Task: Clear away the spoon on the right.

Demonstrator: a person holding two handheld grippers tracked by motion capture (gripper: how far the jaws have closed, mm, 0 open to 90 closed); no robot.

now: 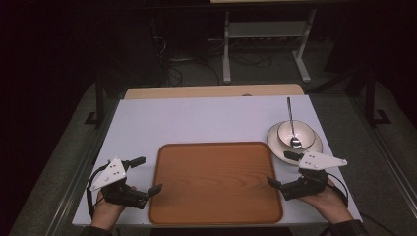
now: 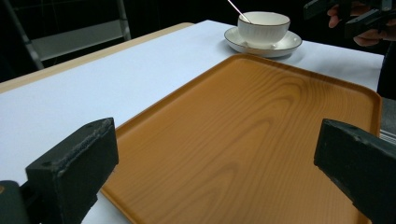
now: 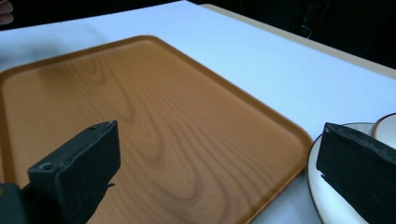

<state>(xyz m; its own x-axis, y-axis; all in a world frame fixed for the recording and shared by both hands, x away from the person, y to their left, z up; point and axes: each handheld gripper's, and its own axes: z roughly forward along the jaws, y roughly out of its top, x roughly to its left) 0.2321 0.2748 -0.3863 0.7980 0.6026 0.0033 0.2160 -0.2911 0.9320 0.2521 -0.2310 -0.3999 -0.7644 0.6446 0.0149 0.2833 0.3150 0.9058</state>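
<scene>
Fingers of the left gripper (image 1: 146, 174) and right gripper (image 1: 281, 169) are spread wide, empty; between them the tray (image 1: 215, 183) is seen, the saucer (image 3: 327, 196) cut off beside the right fingers.

White table cover (image 1: 196, 118); metal frame (image 1: 265, 29) on dark floor beyond; cables (image 1: 182, 59) there

Left claw (image 1: 146, 174): black body, two blocky black jaws with matte, finely grained faces, a small round screw hole on top of one. Atop the body, a pale grey three-cornered plate dotted with small dark holes. Behind the body, a black cable looping down.

Right claw (image 1: 284, 168): same black build, same grey plate above, black cable curling behind. Dark sleeve cuffs below both.
</scene>
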